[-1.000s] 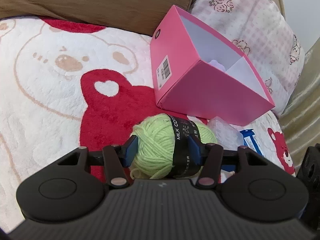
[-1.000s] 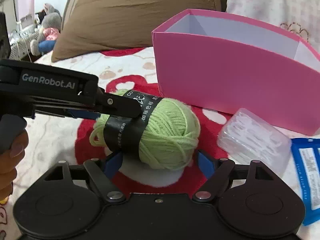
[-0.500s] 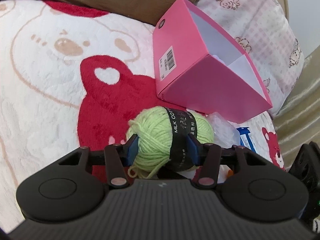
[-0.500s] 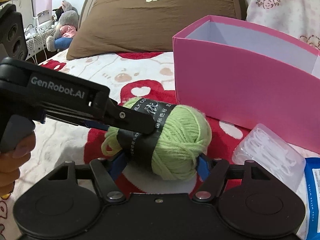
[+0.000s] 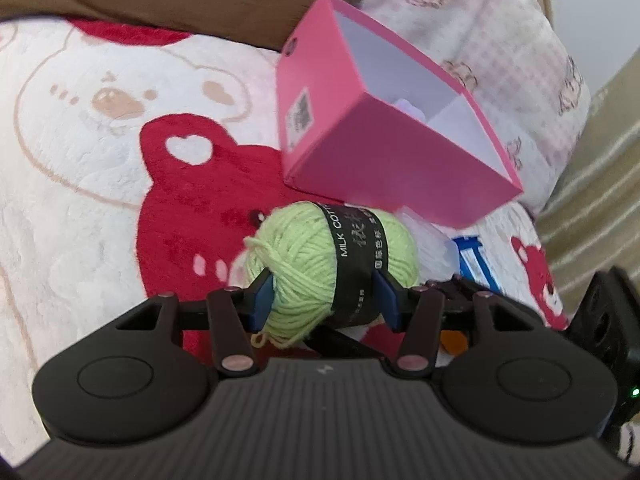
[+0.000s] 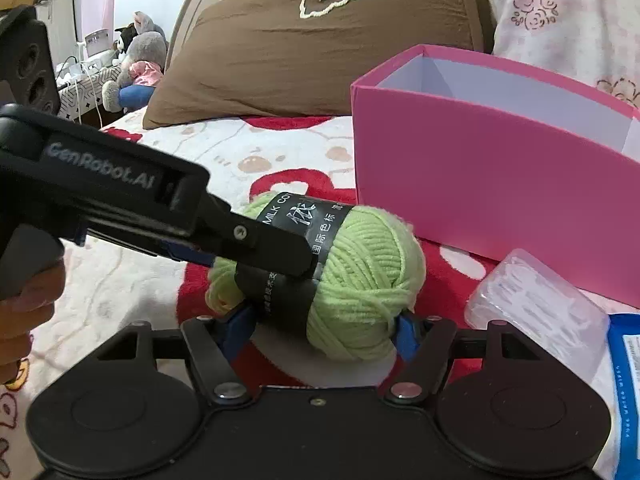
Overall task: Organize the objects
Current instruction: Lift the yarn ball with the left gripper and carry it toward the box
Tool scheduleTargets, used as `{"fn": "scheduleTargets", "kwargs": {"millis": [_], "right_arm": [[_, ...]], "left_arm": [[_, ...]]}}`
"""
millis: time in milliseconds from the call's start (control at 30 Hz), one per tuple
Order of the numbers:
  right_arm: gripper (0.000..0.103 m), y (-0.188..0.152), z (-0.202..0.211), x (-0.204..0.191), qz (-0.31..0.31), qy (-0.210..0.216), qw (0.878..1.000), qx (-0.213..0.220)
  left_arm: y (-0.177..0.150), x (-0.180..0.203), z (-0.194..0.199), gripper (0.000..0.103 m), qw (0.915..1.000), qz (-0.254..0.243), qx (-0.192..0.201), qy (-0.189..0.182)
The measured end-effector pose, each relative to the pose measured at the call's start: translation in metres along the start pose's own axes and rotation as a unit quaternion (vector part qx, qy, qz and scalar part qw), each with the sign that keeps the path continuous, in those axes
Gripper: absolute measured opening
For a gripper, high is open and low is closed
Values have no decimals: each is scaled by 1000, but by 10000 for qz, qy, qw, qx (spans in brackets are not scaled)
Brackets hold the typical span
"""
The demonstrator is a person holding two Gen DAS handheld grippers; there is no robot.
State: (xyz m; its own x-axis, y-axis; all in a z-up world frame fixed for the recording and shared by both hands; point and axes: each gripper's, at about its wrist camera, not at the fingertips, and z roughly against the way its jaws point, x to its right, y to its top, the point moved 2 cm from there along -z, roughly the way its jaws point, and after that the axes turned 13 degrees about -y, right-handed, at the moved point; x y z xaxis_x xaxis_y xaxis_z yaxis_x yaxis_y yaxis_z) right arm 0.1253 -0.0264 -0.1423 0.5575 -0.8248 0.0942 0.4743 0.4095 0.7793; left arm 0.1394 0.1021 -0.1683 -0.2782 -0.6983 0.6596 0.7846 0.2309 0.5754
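Bear-print bed blanket [image 5: 80, 184], pink box [image 6: 480, 184], clear case [image 6: 536, 300], blue packet [image 6: 628, 376], brown pillow [image 6: 320, 48]

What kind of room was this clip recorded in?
Most likely a bedroom, on a bed: a plush bear-print blanket as the work surface, a brown pillow and floral pillow behind the pink box, and stuffed toys in the background.

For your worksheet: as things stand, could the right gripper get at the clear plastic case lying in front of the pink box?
Probably yes. The right gripper is open, and the clear plastic case lies uncovered just right of it. The yarn ball, held by the left gripper, sits between its fingers, so it must sidestep first.
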Motion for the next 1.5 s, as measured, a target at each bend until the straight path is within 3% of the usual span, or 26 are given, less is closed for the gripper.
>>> {"fn": "scheduleTargets", "kwargs": {"millis": [300, 633, 800, 1000, 1500], "right_arm": [[75, 3, 27, 8, 96, 78, 9999, -32], [84, 6, 49, 28, -253, 61, 9996, -139], [85, 10, 62, 32, -308, 68, 9993, -190], [88, 19, 82, 35, -298, -62, 9992, -278], [90, 51, 126, 45, -29, -302, 9992, 260]], "left_arm": [[-2, 24, 6, 55, 9997, 106, -184, -107], [0, 56, 7, 54, 9991, 209, -226, -301], [0, 81, 5, 53, 9985, -84, -544, -5], [3, 107, 11, 53, 9971, -248, -718, 20], [29, 145, 39, 55, 9989, -327, -296, -156]]}}
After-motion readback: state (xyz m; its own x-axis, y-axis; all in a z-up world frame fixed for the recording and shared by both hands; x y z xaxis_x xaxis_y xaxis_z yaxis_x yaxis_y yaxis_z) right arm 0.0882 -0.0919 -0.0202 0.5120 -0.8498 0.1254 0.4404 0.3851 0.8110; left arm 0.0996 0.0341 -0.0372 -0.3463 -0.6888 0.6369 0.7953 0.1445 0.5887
